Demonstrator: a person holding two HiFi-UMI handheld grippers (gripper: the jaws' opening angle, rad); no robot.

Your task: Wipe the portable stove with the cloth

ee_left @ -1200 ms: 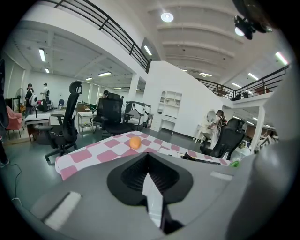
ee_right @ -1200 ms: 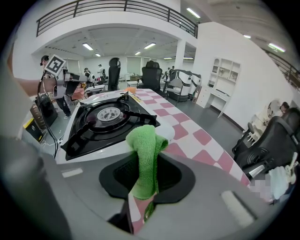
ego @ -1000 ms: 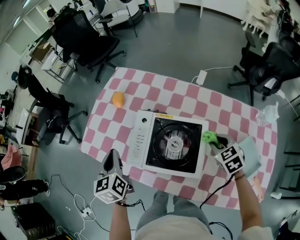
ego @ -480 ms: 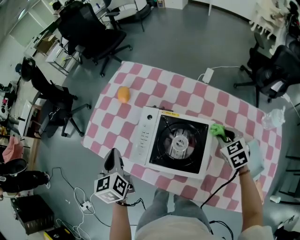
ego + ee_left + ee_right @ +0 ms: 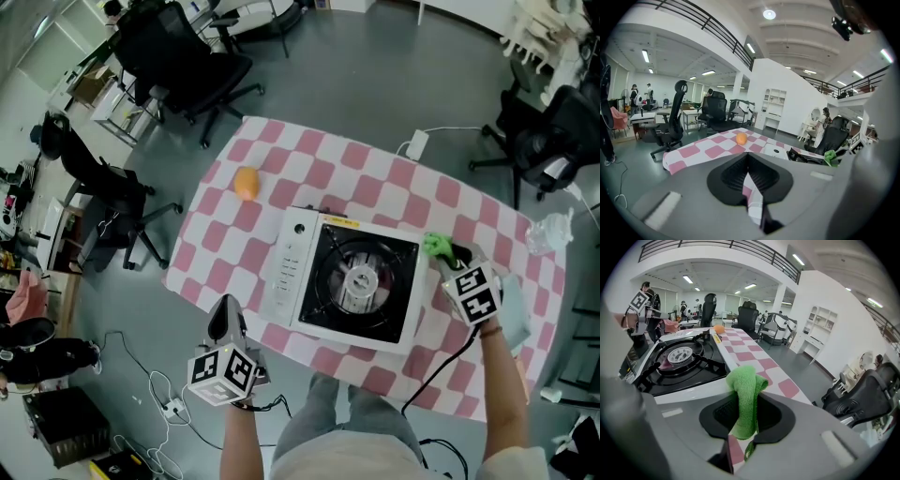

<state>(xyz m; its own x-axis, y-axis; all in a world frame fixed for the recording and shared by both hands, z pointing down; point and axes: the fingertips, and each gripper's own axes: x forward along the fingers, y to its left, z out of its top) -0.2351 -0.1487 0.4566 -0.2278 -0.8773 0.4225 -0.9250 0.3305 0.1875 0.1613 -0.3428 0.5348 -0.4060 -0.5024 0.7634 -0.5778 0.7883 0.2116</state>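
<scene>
Cloth (image 5: pixel 745 397), green, pinched upright btwn closed jaws of R gripper (image 5: pixel 746 414), just off the portable stove's (image 5: pixel 352 286) right side, twd table's (image 5: pixel 281 202) right edge. L gripper (image 5: pixel 749 173): jaws together, nothing in them, at near-left edge. Orange round item (image 5: pixel 247 183) twd far-left corner; white adapter (image 5: pixel 417 145) at far edge. Stove's yellow label unreadable.

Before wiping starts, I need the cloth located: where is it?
The green cloth is clamped in the right claw, at the portable stove's right edge in the head view, over the checkered table.
</scene>
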